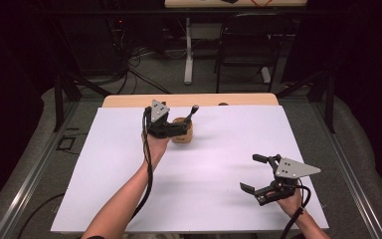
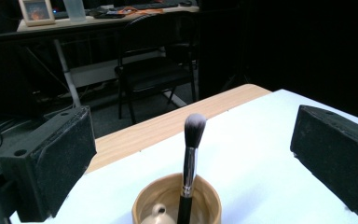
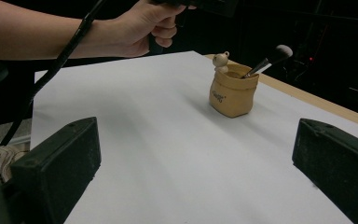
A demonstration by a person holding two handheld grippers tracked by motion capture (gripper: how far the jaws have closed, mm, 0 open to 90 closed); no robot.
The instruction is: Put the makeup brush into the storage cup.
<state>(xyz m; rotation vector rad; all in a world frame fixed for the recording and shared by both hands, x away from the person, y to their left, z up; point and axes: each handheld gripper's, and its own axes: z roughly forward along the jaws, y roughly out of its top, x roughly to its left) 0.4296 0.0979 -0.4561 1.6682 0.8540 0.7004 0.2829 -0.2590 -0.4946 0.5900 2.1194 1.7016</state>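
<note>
A tan sack-shaped cup [image 1: 183, 134] stands on the white sheet near the back middle. A small bear figure [image 3: 221, 60] sits on its rim. A black-handled makeup brush [image 1: 193, 112] leans in the cup, its pale bristle head [image 2: 195, 129] pointing up. My left gripper [image 1: 175, 127] hovers just over the near side of the cup. Its jaws are open, with the brush [image 2: 189, 172] standing between them, clear of both pads. My right gripper [image 1: 251, 173] rests low at the front right, open and empty, pointing across the sheet toward the cup [image 3: 233, 95].
The white sheet [image 1: 219, 164] covers most of the table, and a wooden strip [image 1: 238, 99] shows along the far edge. A black chair [image 1: 246, 45] and a desk leg [image 1: 188, 50] stand beyond the table. A cable [image 1: 148, 164] trails along the left forearm.
</note>
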